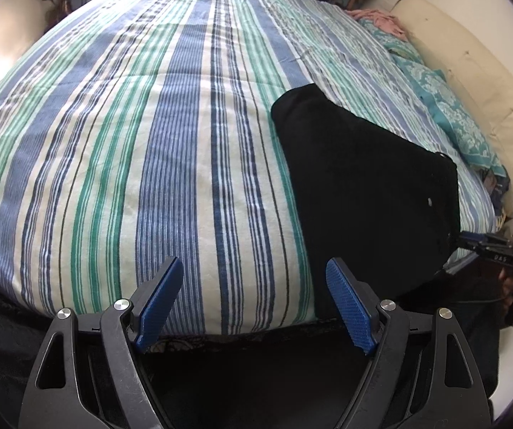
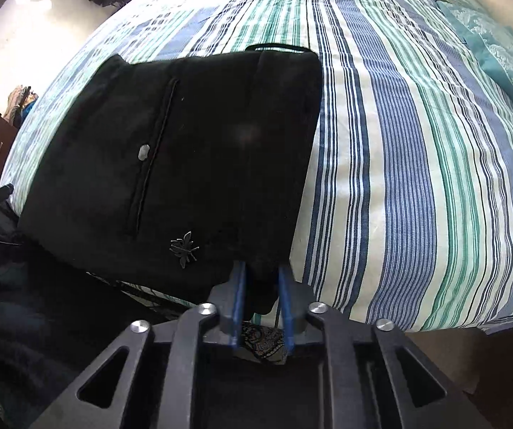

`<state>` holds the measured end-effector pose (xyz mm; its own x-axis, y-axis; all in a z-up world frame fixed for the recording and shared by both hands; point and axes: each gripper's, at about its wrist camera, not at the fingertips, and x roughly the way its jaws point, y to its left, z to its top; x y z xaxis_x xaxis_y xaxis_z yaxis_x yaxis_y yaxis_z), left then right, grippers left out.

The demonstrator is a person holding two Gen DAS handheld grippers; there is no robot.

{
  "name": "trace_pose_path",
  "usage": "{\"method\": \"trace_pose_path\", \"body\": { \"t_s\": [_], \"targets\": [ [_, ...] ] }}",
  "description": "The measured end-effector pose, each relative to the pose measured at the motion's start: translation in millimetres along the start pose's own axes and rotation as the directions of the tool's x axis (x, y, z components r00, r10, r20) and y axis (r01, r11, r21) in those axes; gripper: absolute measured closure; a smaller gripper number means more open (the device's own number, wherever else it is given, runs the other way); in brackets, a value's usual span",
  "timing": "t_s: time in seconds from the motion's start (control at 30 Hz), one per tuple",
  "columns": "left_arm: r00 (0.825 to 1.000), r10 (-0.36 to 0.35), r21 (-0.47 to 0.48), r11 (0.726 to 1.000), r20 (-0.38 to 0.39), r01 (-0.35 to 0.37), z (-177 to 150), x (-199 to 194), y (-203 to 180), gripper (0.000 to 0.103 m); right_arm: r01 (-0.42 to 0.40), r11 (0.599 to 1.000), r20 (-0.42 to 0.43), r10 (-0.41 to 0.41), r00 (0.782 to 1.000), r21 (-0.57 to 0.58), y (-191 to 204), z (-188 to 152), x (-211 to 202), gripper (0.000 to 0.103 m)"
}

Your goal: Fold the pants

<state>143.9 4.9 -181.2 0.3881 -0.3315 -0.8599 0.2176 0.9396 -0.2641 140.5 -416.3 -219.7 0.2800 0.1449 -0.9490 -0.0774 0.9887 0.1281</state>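
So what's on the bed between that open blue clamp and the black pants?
Nothing but striped bedspread. In the left wrist view, the left gripper hangs open over bare stripes, and the folded black pants lie off to its right.

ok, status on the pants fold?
Left gripper open, empty, over the bedspread. Right gripper jaws astride near edge of folded black pants; grip unclear. Nothing in the way.

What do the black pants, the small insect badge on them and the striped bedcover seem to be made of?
Pants: a matte black woven fabric, fairly thick by how the folds hold; the exact fibre can't be told.
Insect badge: looks like dull grey metal, judging by its sheen, though embroidery isn't ruled out.
Striped bedcover: thin woven cloth, probably cotton, with a visible weave and soft creases.
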Motion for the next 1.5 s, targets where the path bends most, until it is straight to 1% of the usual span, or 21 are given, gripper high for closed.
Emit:
{"method": "trace_pose_path", "body": {
  "t_s": [0.03,0.13,0.23,0.33,0.37,0.4,0.43,0.47,0.5,0.53,0.6,0.73,0.83,0.93,1.0,1.13,1.17,1.23,1.27,1.37,1.5],
  "targets": [
    [1.0,0.008,0.019,1.0,0.016,-0.008,1.5,-2.9,-4.5,0.019,0.003,1.0,0.019,-0.004,1.0,0.008,-3.8,1.4,-9.6,0.055],
    [0.999,0.015,0.086,0.996,0.049,-0.019,6.1,-2.5,-27.8,0.019,0.001,1.0,0.157,-0.006,0.988,0.03,-8.7,15.6,-46.7,0.055],
    [0.999,0.001,0.164,0.986,0.041,-0.008,12.7,9.3,-60.5,0.019,-0.033,0.999,0.286,0.034,0.958,-0.007,6.9,42.4,-68.5,0.055],
    [1.0,0.008,0.255,0.967,0.017,-0.012,12.2,30.3,-91.6,0.016,-0.102,0.994,0.358,0.11,0.927,-0.041,25.6,67.6,-56.9,0.059],
    [1.0,0.019,0.276,0.961,-0.013,-0.015,9.8,42.0,-97.5,0.016,-0.105,0.994,0.354,0.112,0.929,-0.037,27.6,75.9,-42.4,0.066],
    [0.998,0.034,0.293,0.956,-0.05,-0.018,6.2,55.2,-100.4,0.016,-0.068,0.998,0.324,0.065,0.944,-0.004,24.6,83.2,-20.4,0.077],
    [0.995,0.052,0.306,0.952,-0.086,-0.023,2.0,67.4,-102.5,0.016,-0.01,0.999,0.259,-0.003,0.966,0.049,20.1,87.2,5.9,0.08],
    [0.993,0.066,0.311,0.95,-0.095,-0.033,-1.9,74.7,-102.1,0.016,0.023,0.993,0.174,-0.044,0.984,0.116,8.0,86.1,34.4,0.078],
    [0.993,0.075,0.308,0.95,-0.091,-0.043,-4.3,76.1,-101.4,0.015,-0.001,0.983,0.146,-0.026,0.989,0.181,-3.7,79.9,51.9,0.078],
    [0.994,0.068,0.293,0.955,-0.088,-0.039,-4.9,73.0,-99.2,0.015,-0.051,0.973,0.201,0.004,0.98,0.225,-19.6,76.4,51.2,0.078],
    [0.996,0.052,0.257,0.966,-0.076,-0.031,-4.5,60.8,-95.0,0.015,-0.104,0.956,0.239,0.037,0.97,0.275,-28.2,70.3,39.5,0.076],
    [0.995,0.1,0.232,0.968,-0.008,-0.095,0.0,41.7,-91.3,0.015,-0.046,0.965,0.295,-0.034,0.955,0.26,-18.1,52.0,-5.0,0.071],
    [0.99,0.14,0.23,0.963,0.011,-0.139,2.5,38.0,-92.1,0.015,-0.036,0.971,0.318,-0.043,0.947,0.237,-2.0,27.1,-36.1,0.063],
    [0.986,0.165,0.23,0.96,0.005,-0.162,0.3,40.2,-92.6,0.015,-0.038,0.982,0.298,-0.019,0.954,0.184,22.4,10.8,-42.1,0.062],
    [0.983,0.183,0.237,0.955,-0.002,-0.177,-2.7,42.4,-93.1,0.015,-0.037,0.987,0.261,-0.005,0.965,0.155,39.3,1.1,-34.5,0.062],
    [0.978,0.207,0.247,0.948,-0.005,-0.199,-4.9,42.2,-94.6,0.015,0.054,0.994,0.127,-0.066,0.99,0.097,56.8,-15.1,4.5,0.062],
    [0.977,0.212,0.248,0.947,-0.002,-0.205,-4.2,41.7,-93.6,0.015,0.057,0.994,0.102,-0.067,0.992,0.096,57.8,-17.9,13.2,0.061],
    [0.975,0.22,0.247,0.945,0.007,-0.215,-1.7,41.2,-91.7,0.015,0.076,0.994,0.111,-0.085,0.99,0.084,61.4,-21.3,14.6,0.059],
    [0.975,0.222,0.244,0.945,0.01,-0.218,-1.5,40.2,-90.9,0.015,0.081,0.994,0.113,-0.089,0.99,0.076,63.5,-21.0,12.9,0.054],
    [0.977,0.211,0.223,0.953,0.002,-0.206,0.5,37.5,-84.5,0.015,0.064,0.995,0.124,-0.073,0.99,0.077,65.4,-21.8,8.5,0.047],
    [0.988,0.155,0.137,0.979,-0.014,-0.152,9.0,35.0,-59.3,0.014,-0.032,0.989,0.2,0.003,0.98,0.143,49.1,-29.3,-11.3,0.039]
  ]
}}
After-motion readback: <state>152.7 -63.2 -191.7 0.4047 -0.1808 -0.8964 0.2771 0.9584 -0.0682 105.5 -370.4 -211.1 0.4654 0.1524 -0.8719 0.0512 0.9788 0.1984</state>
